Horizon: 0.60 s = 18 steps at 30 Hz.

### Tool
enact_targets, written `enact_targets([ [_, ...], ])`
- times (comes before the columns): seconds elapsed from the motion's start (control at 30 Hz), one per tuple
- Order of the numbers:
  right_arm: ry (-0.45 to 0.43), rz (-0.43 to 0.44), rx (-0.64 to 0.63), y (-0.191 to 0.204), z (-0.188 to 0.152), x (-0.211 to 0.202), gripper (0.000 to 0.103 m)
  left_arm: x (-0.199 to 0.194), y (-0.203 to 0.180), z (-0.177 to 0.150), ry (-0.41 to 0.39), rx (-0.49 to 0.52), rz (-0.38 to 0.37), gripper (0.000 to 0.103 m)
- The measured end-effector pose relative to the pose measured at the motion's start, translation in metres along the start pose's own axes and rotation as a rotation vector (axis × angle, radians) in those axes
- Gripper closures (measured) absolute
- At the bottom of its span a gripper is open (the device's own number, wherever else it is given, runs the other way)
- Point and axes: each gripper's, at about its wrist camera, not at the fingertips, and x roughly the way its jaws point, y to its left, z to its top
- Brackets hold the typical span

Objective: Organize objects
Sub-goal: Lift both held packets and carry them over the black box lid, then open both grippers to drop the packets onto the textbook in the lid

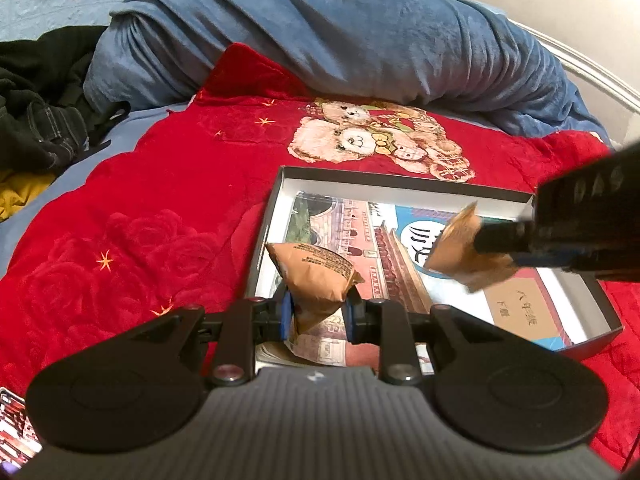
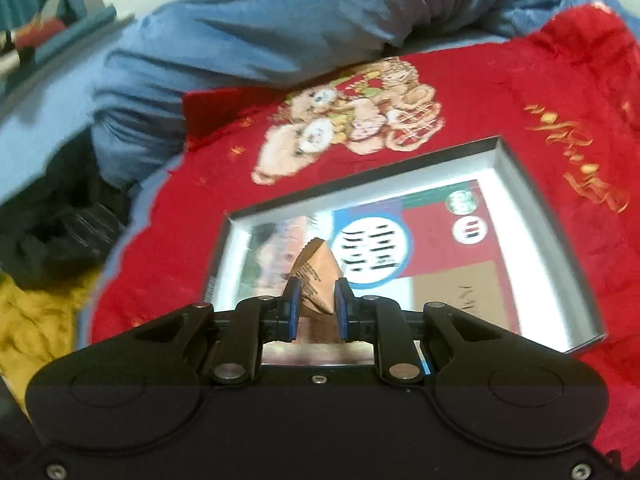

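An open shallow box (image 1: 400,182) with white walls lies on a red blanket; a printed book cover (image 1: 360,232) lies flat inside it. My left gripper (image 1: 318,312) is shut on a brown paper packet (image 1: 316,276) and holds it over the box's near left part. My right gripper (image 2: 316,304) is shut on a second brown packet (image 2: 316,276) over the same box (image 2: 516,168). In the left wrist view the right gripper (image 1: 496,236) comes in from the right with its packet (image 1: 460,252) above the box's middle.
The red blanket (image 1: 140,220) with a teddy bear print (image 1: 372,136) covers the bed. A rolled blue blanket (image 1: 320,28) lies behind the box. Dark clothes (image 1: 36,100) and a yellow cloth (image 2: 36,320) lie to the left.
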Motion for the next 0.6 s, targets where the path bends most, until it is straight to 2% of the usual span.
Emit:
enact_targets([
  [0.13,0.018,0.012,0.036,-0.007,-0.004,0.004,0.095,0.002,-0.001,0.000,0.008,-0.008,-0.008,0.074],
  [0.27,0.039,-0.015,0.018,-0.007,-0.007,0.013,0.095,0.004,-0.002,-0.002,0.023,-0.001,-0.015,0.074],
  [0.37,0.046,-0.003,0.026,-0.008,-0.010,0.014,0.095,0.005,-0.001,-0.003,0.042,-0.005,-0.037,0.074],
  [0.6,0.046,0.025,0.067,-0.015,-0.010,0.014,0.092,0.010,-0.001,-0.002,0.074,-0.020,-0.037,0.070],
])
